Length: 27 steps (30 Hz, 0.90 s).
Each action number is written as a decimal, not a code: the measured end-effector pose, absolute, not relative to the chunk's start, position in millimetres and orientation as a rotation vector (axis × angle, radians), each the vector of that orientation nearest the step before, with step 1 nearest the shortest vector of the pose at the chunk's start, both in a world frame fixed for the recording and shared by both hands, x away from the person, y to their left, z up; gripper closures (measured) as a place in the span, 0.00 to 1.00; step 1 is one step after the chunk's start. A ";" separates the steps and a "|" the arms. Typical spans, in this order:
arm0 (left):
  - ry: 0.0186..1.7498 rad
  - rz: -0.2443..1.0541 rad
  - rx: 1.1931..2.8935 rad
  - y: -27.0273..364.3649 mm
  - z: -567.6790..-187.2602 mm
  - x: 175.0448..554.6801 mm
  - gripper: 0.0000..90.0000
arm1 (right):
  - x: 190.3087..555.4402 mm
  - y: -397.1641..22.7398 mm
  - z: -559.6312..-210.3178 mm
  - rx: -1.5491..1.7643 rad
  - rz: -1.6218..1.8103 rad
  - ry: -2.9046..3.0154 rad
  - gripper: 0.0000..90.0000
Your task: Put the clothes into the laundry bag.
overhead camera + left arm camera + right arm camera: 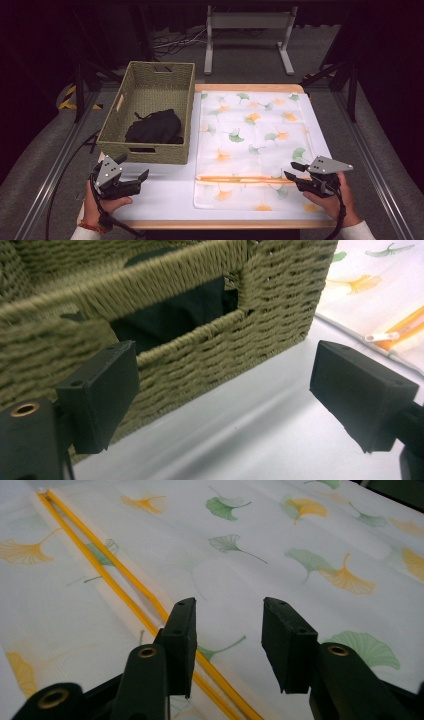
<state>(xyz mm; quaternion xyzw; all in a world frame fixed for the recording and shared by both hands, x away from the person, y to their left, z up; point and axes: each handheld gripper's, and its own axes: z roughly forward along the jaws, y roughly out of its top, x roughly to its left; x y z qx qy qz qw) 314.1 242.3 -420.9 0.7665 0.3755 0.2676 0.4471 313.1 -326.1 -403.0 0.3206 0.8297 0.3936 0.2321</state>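
**Risk: right jaws snag thin fabric instead of the zipper**

The printed bag (252,150), white with ginkgo leaves, lies flat on the table (165,197) just right of the woven basket (150,107). Its orange zipper (245,178) runs across the near end, and the pull (382,336) seems to sit at the end nearest the basket, though that is small and blurred.

The right gripper (291,171) hovers low at the bag's right edge, jaws partly open with nothing between them, straddling the zipper line in the right gripper view. The left gripper (141,176) sits on bare table by the basket's near wall, jaws wide and empty.

What could go wrong:
- The fabric is thin and loose. A close here likely pinches one layer and drags the whole bag sideways.
- Nothing pins the bag, so a one-handed pull probably bunches it toward the basket.
- The left gripper is tight against the basket wall, so a careless reach could shove the basket and the black cloth (152,127) inside.
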 end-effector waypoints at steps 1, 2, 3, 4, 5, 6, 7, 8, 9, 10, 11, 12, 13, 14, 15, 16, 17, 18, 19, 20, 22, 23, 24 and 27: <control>0.931 0.656 1.901 241.9 -422.4 313.5 0.14 | 314.0 -323.3 -403.2 0.867 1.084 2.294 0.67; 0.928 0.658 1.908 241.8 -423.5 312.9 0.14 | 315.0 -320.3 -403.6 0.854 1.087 2.307 0.68; 0.926 0.666 1.900 241.8 -424.3 311.2 0.14 | 315.8 -317.0 -404.1 0.840 1.089 2.322 0.69; 0.922 0.665 1.895 241.9 -424.3 310.4 0.15 | 317.5 -312.9 -405.1 0.824 1.093 2.341 0.70; 0.925 0.663 1.886 241.5 -424.4 309.3 0.15 | 318.5 -310.3 -405.8 0.819 1.096 2.356 0.71; 0.925 0.663 1.886 241.5 -424.4 309.3 0.15 | 320.0 -306.7 -406.8 0.806 1.096 2.371 0.72; 0.922 0.665 1.889 241.3 -424.5 308.6 0.15 | 320.0 -306.7 -406.8 0.806 1.096 2.371 0.72; 0.921 0.659 1.890 240.8 -424.8 308.0 0.15 | 321.7 -302.1 -408.1 0.796 1.093 2.388 0.72; 0.918 0.662 1.895 240.4 -425.0 307.9 0.14 | 323.1 -298.5 -408.9 0.787 1.090 2.401 0.72; 0.917 0.668 1.894 240.1 -425.0 307.8 0.15 | 324.4 -294.9 -409.8 0.773 1.085 2.414 0.72; 0.912 0.669 1.890 240.5 -424.7 307.4 0.14 | 326.4 -287.7 -411.5 0.755 1.077 2.433 0.70; 0.913 0.668 1.889 240.5 -424.9 307.4 0.15 | 327.5 -284.6 -412.3 0.747 1.075 2.444 0.70; 0.913 0.668 1.890 240.5 -425.2 307.2 0.14 | 328.3 -282.5 -412.9 0.745 1.074 2.455 0.69; 0.913 0.668 1.890 240.5 -425.2 307.2 0.14 | 328.3 -282.5 -412.9 0.745 1.074 2.455 0.69; 0.916 0.672 1.891 240.3 -425.7 306.9 0.14 | 329.5 -279.9 -414.0 0.740 1.065 2.461 0.68; 0.917 0.670 1.891 240.1 -426.1 306.8 0.15 | 331.4 -277.1 -415.5 0.744 1.059 2.473 0.67; 0.914 0.664 1.897 239.8 -426.5 307.0 0.15 | 333.4 -275.5 -417.1 0.748 1.059 2.486 0.67; 0.910 0.668 1.903 238.7 -427.0 306.9 0.15 | 336.9 -272.6 -420.4 0.758 1.049 2.503 0.66; 0.909 0.671 1.905 238.2 -427.1 307.0 0.15 | 338.6 -271.5 -421.9 0.762 1.052 2.510 0.66; 0.910 0.673 1.907 237.7 -427.3 307.1 0.15 | 339.6 -270.3 -422.9 0.768 1.053 2.516 0.66; 0.913 0.678 1.911 237.2 -427.5 307.2 0.15 | 340.5 -269.0 -423.9 0.765 1.050 2.519 0.66; 0.915 0.680 1.913 236.6 -427.6 307.1 0.15 | 341.7 -266.3 -425.1 0.757 1.042 2.527 0.66; 0.913 0.676 1.915 235.9 -427.9 307.6 0.15 | 342.3 -265.1 -425.6 0.757 1.038 2.529 0.66; 0.911 0.683 1.921 234.9 -428.0 307.4 0.15 | 343.5 -262.3 -426.3 0.754 1.029 2.532 0.66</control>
